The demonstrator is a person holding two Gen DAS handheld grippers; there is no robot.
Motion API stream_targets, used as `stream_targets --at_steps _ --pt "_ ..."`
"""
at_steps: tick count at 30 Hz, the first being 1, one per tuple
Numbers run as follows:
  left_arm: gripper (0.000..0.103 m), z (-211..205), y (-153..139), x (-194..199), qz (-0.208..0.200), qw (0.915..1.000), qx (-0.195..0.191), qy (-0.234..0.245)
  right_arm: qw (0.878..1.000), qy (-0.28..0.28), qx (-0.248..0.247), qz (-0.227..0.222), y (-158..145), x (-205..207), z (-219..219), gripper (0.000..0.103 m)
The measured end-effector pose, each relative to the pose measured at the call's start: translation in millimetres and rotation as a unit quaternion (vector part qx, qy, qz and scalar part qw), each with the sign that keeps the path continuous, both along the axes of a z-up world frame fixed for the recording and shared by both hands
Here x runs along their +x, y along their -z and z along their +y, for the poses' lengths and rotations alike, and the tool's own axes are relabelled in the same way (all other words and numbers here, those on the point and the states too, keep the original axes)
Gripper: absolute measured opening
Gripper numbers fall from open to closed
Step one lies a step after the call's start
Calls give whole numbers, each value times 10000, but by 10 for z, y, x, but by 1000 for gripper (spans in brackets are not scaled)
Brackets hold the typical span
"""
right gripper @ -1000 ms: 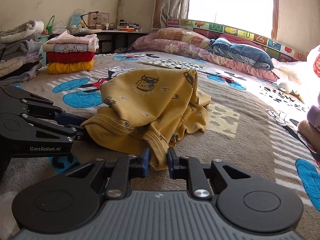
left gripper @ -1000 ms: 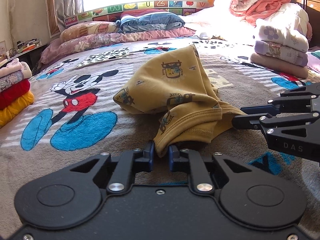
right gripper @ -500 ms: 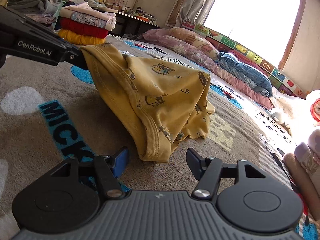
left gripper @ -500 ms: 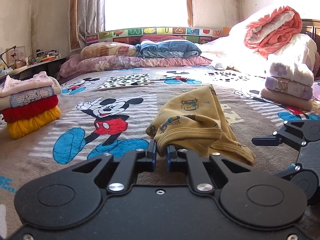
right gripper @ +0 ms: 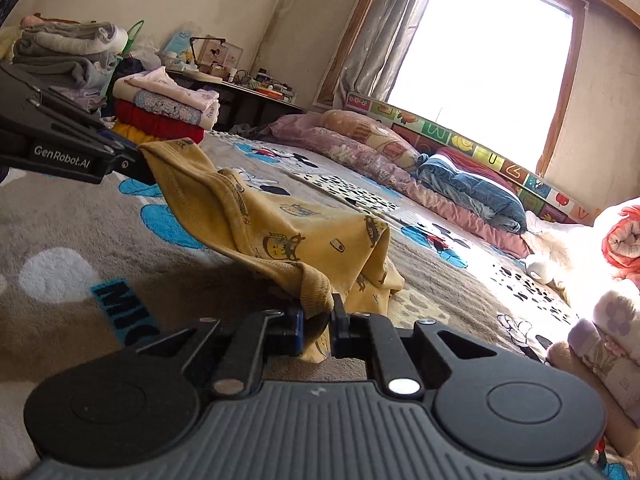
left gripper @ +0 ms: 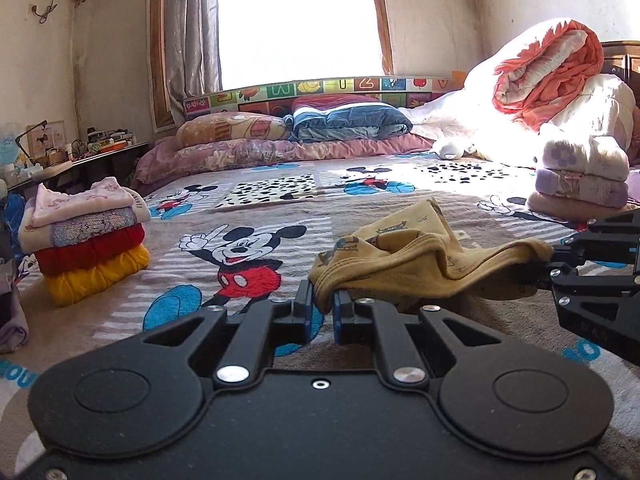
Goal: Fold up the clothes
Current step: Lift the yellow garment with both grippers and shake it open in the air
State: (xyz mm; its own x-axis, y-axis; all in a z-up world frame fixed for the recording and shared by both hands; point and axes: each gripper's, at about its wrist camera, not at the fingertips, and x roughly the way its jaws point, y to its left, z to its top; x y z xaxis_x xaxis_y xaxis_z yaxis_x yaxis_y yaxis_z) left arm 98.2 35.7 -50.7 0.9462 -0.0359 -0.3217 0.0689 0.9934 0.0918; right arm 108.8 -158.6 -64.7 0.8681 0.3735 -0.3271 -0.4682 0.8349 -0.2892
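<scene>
Left wrist view, item by item from my left:

- Stack of folded clothes point(left gripper: 86, 240), yellow at the bottom, red above it, pale pieces on top, resting on the bed's Mickey Mouse blanket point(left gripper: 240, 256).
- My left tool point(left gripper: 320, 304): blue-padded fingers pressed together, pinching a ribbed hem of the yellow printed garment point(left gripper: 408, 260).
- The garment itself: raised at both gripped ends and sagging between them over the blanket, its far end trailing on the bed.
- My right tool point(left gripper: 548, 270): entering from the right edge, its fingers clamped on the other end of the same garment.
- Folded pale bedding pile point(left gripper: 580, 176) beyond it, with an orange-and-white rolled quilt point(left gripper: 548, 68) behind.

Right wrist view, same order:

- Left tool point(right gripper: 140, 164), marked "GenRobot.AI", holding a corner of the yellow garment point(right gripper: 304, 236) aloft.
- The cloth slopes down from that corner toward the camera.
- Right tool point(right gripper: 316, 316): fingers closed on a bunched ribbed edge, a little fabric hanging just below them.
- Pillows point(right gripper: 360, 136) and a folded blue blanket point(right gripper: 472, 188) lie along the far side under the window point(right gripper: 488, 60).
</scene>
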Motion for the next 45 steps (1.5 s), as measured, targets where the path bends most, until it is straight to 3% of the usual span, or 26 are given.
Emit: stream_targets --at_steps 5,13,29,40,45 --pt "8 -123 -256 -241 -366 9993 -37 86 9987 178 412 -258 -385 -214 -242 13" --pt "8 -348 -647 -627 -821 9962 99 260 9949 286 646 -717 -918 -658 -539 13" --pt "8 -394 -1212 -1300 -1351 9896 263 408 9849 324 924 -1430 -1575 -1486 -839 12" --pt "8 -360 -1353 -1540 -1463 9861 454 645 9819 146 991 -1608 -1972 -1925 -947 12" --pt "8 -363 -1097 -1261 -1087 9912 472 590 9877 215 944 -1227 -1795 -1714 -939 12"
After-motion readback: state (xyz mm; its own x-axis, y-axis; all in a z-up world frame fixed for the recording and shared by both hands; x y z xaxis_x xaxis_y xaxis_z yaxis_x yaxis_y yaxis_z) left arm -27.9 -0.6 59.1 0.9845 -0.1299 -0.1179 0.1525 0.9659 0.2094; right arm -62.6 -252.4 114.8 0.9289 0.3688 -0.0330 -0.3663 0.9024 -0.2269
